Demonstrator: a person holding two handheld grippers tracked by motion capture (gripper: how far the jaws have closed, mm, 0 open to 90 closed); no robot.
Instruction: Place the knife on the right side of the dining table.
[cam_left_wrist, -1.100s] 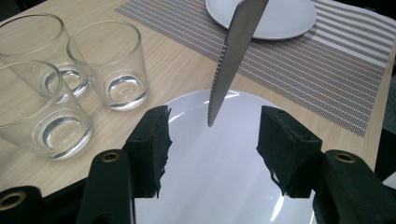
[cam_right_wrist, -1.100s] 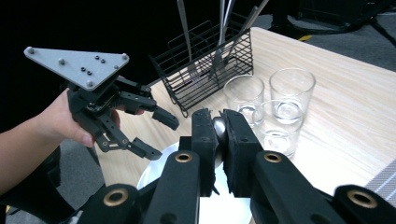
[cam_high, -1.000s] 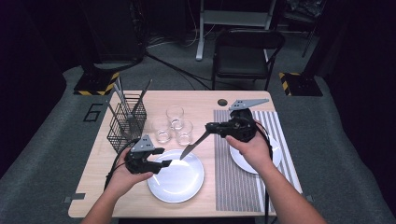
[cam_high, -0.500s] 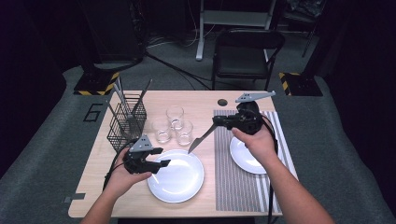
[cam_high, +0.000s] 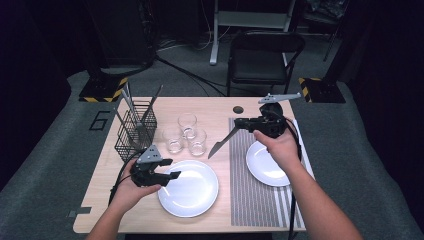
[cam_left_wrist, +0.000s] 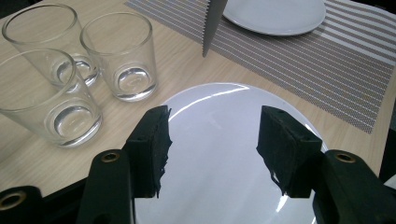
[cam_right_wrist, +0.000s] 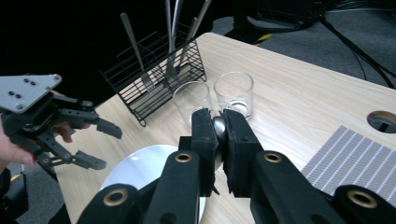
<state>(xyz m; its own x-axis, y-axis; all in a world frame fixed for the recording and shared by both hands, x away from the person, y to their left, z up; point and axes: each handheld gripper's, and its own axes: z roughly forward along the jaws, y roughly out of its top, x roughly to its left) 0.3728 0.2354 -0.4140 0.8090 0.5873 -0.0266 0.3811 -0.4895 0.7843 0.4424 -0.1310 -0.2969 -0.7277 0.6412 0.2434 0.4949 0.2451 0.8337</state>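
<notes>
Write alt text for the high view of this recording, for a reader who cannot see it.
The right gripper holds a knife in the air between three empty glasses and a striped placemat. The open left gripper hovers at the rim of a white plate; a second plate lies on the placemat, and a wire cutlery basket stands at the left.

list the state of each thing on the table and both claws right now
left claw: open, empty, over the near plate
right claw: shut on the knife
knife: held off the table, blade slanting down to the left
near plate: empty, on bare wood
far plate: empty, on the striped mat
three glasses: upright, empty
wire basket: upright, cutlery standing in it
</notes>
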